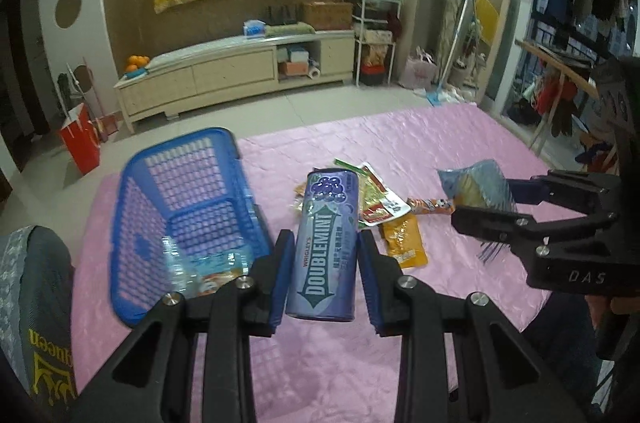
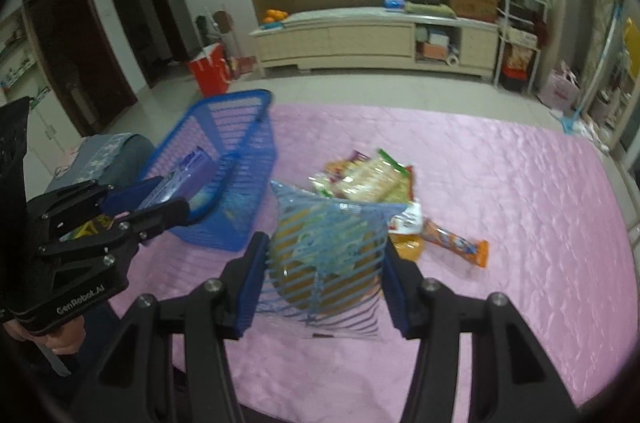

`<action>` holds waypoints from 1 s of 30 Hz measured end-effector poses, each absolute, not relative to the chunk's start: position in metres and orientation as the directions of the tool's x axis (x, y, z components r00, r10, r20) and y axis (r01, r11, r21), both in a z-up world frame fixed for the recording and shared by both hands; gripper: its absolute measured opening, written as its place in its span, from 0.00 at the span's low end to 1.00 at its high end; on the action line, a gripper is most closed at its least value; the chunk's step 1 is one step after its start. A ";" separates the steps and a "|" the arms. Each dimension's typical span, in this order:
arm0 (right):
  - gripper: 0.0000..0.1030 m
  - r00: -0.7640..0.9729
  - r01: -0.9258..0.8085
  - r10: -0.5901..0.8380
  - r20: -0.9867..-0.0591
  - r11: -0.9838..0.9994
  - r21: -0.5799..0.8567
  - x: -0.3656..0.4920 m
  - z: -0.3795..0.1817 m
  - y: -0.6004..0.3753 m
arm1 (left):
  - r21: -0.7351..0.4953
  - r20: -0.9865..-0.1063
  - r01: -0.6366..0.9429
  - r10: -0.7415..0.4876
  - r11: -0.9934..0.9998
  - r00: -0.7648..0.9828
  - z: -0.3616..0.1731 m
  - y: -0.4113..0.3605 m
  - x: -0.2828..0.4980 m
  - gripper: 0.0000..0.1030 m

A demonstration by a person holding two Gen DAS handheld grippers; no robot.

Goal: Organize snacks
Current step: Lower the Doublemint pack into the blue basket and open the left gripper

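While the left tool point(image 1: 324, 259) clamps the gum can point(image 1: 325, 247) at lower centre of the left view, the basket point(image 1: 180, 207) sits just left, some packets already inside. In the right view, the right tool point(image 2: 326, 259) grips a striped bag point(image 2: 332, 255) at centre; loose snacks point(image 2: 368, 179) lie beyond on the pink surface point(image 2: 520, 191). The step looks like carrying 2 items; next, likely release each over the basket at upper left.

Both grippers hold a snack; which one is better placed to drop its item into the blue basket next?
Left. The left gripper holds the purple Doublemint gum canister beside the blue plastic basket; the right gripper, holding its blue-striped snack bag, is farther away.
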State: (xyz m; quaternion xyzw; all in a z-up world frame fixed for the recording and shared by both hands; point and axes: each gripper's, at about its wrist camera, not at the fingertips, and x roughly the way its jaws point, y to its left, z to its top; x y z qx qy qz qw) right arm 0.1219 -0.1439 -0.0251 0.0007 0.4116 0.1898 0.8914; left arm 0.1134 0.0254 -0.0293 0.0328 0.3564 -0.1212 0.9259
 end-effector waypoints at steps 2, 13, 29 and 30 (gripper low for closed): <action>0.56 0.585 -0.358 0.359 -0.727 0.919 0.165 0.121 -0.021 -0.135 | -0.020 -0.660 0.230 -0.185 0.973 0.728 -0.024 0.035 0.109 0.29; 0.56 0.582 -0.457 0.427 -0.692 0.876 0.156 0.122 -0.005 -0.073 | -0.007 -0.636 0.126 -0.101 0.992 0.765 -0.009 0.099 0.098 0.29; 0.56 0.483 -0.530 0.450 -0.752 0.833 0.158 0.170 -0.038 -0.003 | -0.052 -0.691 0.072 -0.088 0.996 0.717 -0.040 0.153 0.149 0.28; 0.56 0.475 -0.530 0.448 -0.757 0.833 0.160 0.173 -0.041 -0.002 | -0.051 -0.695 0.073 -0.088 0.996 0.714 -0.042 0.155 0.151 0.28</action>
